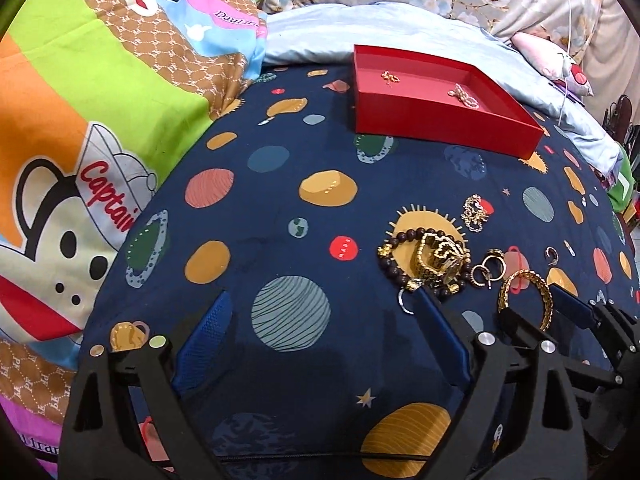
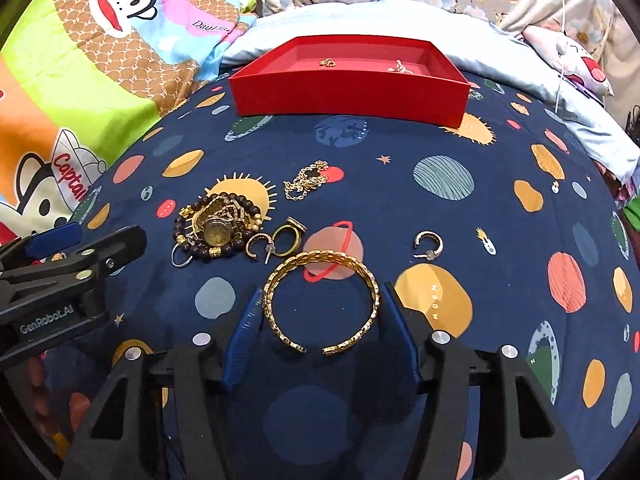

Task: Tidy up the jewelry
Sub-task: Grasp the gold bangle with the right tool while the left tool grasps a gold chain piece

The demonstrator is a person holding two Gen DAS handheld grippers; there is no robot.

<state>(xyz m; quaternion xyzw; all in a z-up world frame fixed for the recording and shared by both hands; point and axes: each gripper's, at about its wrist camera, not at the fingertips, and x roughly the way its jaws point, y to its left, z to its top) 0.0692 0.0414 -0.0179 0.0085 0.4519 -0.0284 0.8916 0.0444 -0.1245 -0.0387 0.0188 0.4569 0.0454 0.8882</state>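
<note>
A red box (image 2: 352,96) (image 1: 440,120) stands at the back of the bed with two small gold pieces inside. A gold open bangle (image 2: 322,300) (image 1: 526,296) lies flat between my right gripper's (image 2: 320,308) blue fingers (image 2: 248,320), which touch or nearly touch its sides. A dark bead bracelet with a gold watch (image 2: 218,226) (image 1: 432,260), a gold ring (image 2: 288,236), hoop earrings (image 2: 429,243) and a gold chain (image 2: 306,180) lie beyond. My left gripper (image 1: 320,312) is open and empty, left of the pile; its right finger (image 1: 432,320) touches a small silver ring (image 1: 406,302).
The bedsheet (image 1: 280,280) is navy with planet prints. A colourful monkey-print quilt (image 1: 80,120) lies at the left, a light blue blanket (image 2: 540,80) and floral pillows behind the box. The left gripper's body (image 2: 60,280) shows at the left in the right wrist view.
</note>
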